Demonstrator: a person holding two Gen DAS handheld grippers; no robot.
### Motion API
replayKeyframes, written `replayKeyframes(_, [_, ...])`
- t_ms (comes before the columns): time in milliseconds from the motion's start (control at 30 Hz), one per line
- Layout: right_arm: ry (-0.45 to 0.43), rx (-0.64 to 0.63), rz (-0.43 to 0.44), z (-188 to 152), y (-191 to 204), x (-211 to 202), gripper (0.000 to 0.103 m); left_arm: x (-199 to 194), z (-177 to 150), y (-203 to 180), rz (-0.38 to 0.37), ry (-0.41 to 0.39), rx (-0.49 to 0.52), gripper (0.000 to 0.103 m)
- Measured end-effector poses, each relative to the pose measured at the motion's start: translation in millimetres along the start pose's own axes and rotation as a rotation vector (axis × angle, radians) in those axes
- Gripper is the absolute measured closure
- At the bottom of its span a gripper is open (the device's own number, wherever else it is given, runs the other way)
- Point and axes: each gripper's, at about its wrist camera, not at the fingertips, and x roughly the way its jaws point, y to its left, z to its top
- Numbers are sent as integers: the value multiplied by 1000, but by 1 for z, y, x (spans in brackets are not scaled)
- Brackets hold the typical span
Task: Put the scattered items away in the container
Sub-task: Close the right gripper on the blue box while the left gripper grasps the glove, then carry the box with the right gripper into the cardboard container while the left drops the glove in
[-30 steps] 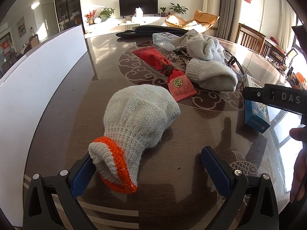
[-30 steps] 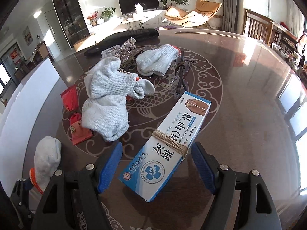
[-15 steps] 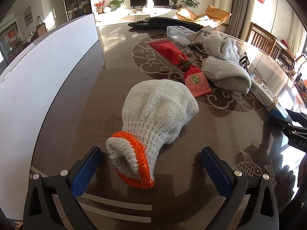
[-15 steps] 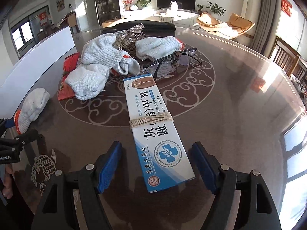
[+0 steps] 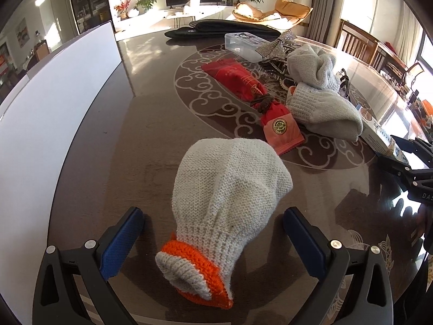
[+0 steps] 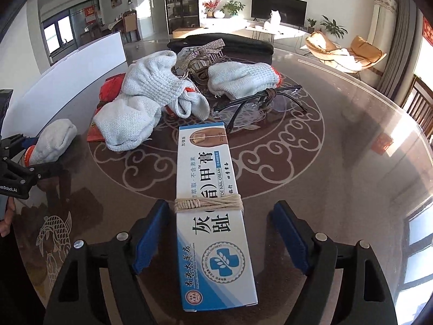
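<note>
- left gripper (image 5: 213, 239): black plastic frame with triangular cutouts, blue textured pads (image 5: 119, 246) lining the fingers, round silver screws on top
- right gripper (image 6: 220, 234): same build, black frame, blue pads, silver screws
- white lettering on both black bodies, only partly readable
- bit of bare skin, a hand (image 6: 6, 218), at the edge of the right view

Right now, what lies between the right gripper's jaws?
The toe nail cream box, twine-wrapped, lies lengthwise between the open jaws of the right gripper on the table; neither pad visibly touches it in the right wrist view.
</note>
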Motion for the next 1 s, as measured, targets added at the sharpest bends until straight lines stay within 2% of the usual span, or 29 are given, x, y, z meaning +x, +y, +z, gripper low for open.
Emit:
replayKeyframes(100, [0,7,4,2,-2,3,22,3,5,-3,-4,6,6,0])
replayKeyframes(133, [-4,7,2,3,-2,3,29,3,5,-3,-2,2,4,0])
replayKeyframes(167, [-15,6,7,3,-2,1,43,0,3,-4,0,-12,0,9])
replayKeyframes(200, [-33,3,24,3,-2,-2,59,-5,1,-4,-2,-32,1,21])
replayKeyframes(233, [-29,8,31,3,-1,-2,59,-10,0,-5,-6,-43,2,52])
replayKeyframes(267, [-32,16,39,2,-1,-3,59,-14,-1,-5,-18,-41,-5,72])
replayKeyframes(333, [-38,43,65,-2,0,-6,59,-21,-7,-4,-67,-42,-45,72])
replayKeyframes(467, [-64,131,136,-17,5,-22,59,-40,-29,-15,-70,-76,-79,72])
replayKeyframes(600, [-95,205,245,-35,18,-42,59,-54,-47,-26,-93,-93,-109,72])
replayKeyframes(833, [-138,166,273,-32,51,-61,59,-65,-53,-36,-101,-90,-115,72])
replayKeyframes(1000, [-99,126,300,-22,75,-49,59,-69,-53,-29,-92,-90,-143,72])
